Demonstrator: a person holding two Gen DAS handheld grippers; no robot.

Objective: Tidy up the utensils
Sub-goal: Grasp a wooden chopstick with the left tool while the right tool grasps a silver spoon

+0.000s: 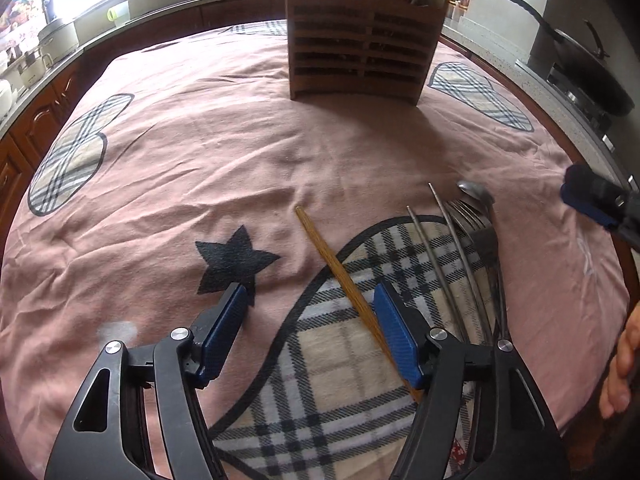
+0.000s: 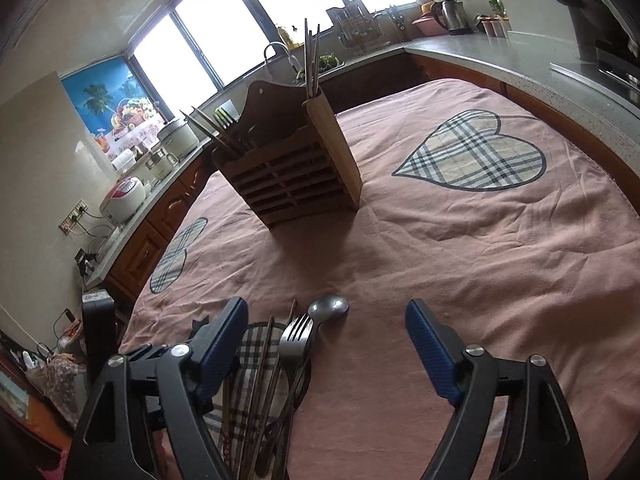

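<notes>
A wooden utensil holder (image 1: 362, 46) stands at the far side of the pink cloth; it also shows in the right wrist view (image 2: 292, 164) with chopsticks and forks inside. A wooden chopstick (image 1: 340, 276) lies between my open left gripper's (image 1: 312, 304) fingers, close to the right finger. To its right lie two metal chopsticks (image 1: 448, 256), a fork (image 1: 468, 212) and a spoon (image 1: 476, 192). My right gripper (image 2: 326, 320) is open and empty, hovering over the spoon (image 2: 329, 306) and fork (image 2: 296, 332); it also shows at the right edge of the left wrist view (image 1: 592, 200).
The pink cloth (image 2: 460, 264) with plaid hearts covers the table. Kitchen counters surround it, with a wok (image 1: 580, 60) on a stove at the right, a kettle (image 2: 450, 16) and rice cookers (image 2: 122, 196) at the left. A hand (image 1: 624, 360) shows at the right edge.
</notes>
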